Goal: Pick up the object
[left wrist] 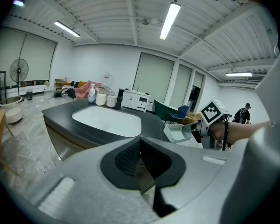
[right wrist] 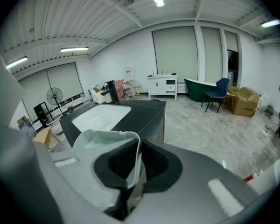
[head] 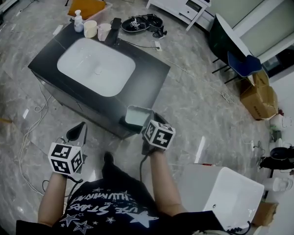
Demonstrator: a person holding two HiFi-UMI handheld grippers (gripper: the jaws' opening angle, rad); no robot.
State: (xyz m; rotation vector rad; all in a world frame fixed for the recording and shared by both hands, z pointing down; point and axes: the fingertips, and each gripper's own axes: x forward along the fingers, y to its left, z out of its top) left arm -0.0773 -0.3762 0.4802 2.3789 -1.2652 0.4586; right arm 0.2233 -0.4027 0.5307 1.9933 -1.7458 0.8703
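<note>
tub (head: 135,115): pale, open-topped, at the near corner of the bench (head: 152,77); lifted or resting, cannot tell.
right hand-held gripper (right wrist: 137,160): clamped on the tub's thin side wall, a rim pinch suited to lifting.
left hand-held gripper (left wrist: 140,160): jaws together, empty, held off the bench's near side, likely kept clear.

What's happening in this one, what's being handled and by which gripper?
A person stands at the near corner of a dark counter with a white basin set into it. The right gripper has its jaws shut on one wall of a pale container at that corner. Whether the container is off the counter yet cannot be told. The left gripper hangs to the side, jaws together with nothing between them.
</note>
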